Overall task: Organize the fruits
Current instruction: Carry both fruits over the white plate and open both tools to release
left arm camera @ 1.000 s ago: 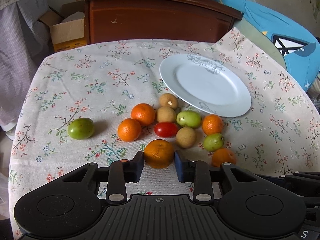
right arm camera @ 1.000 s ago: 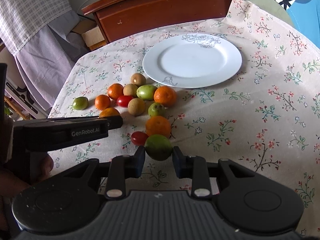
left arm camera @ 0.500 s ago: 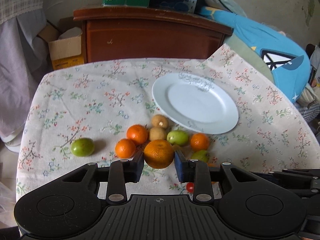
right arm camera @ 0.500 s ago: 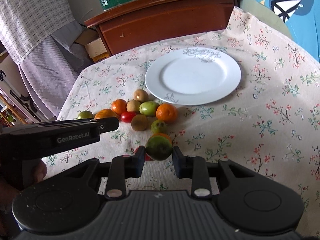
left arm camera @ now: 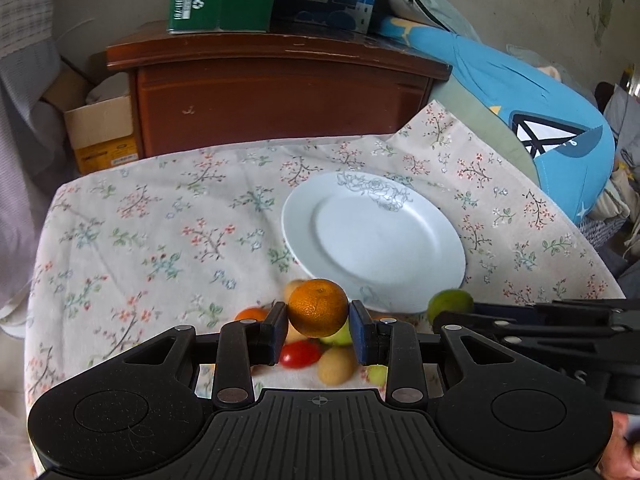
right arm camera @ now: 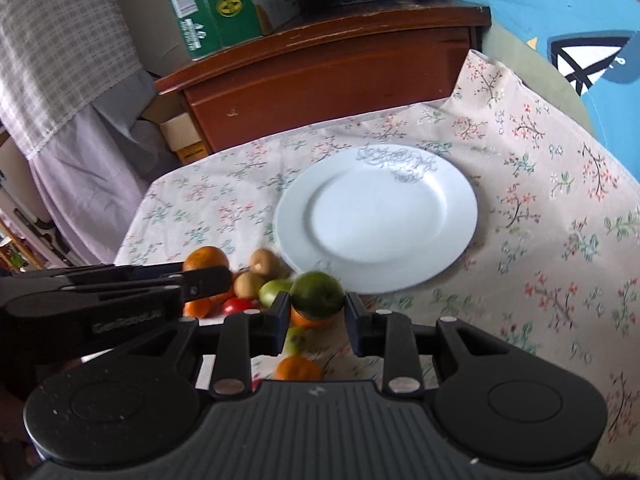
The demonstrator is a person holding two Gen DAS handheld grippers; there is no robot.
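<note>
left tool (left arm camera: 318,330) — clamped on round orange mandarin (left arm camera: 318,307) | right tool (right arm camera: 316,322) — clamped on round green fruit (right arm camera: 317,294) | round white china plate (right arm camera: 460,216) just ahead of both, right tool nearer

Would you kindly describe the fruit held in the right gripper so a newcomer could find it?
Start at the white plate. Just below its near rim, the right gripper pinches a green fruit. It alone is lifted above the others.
</note>
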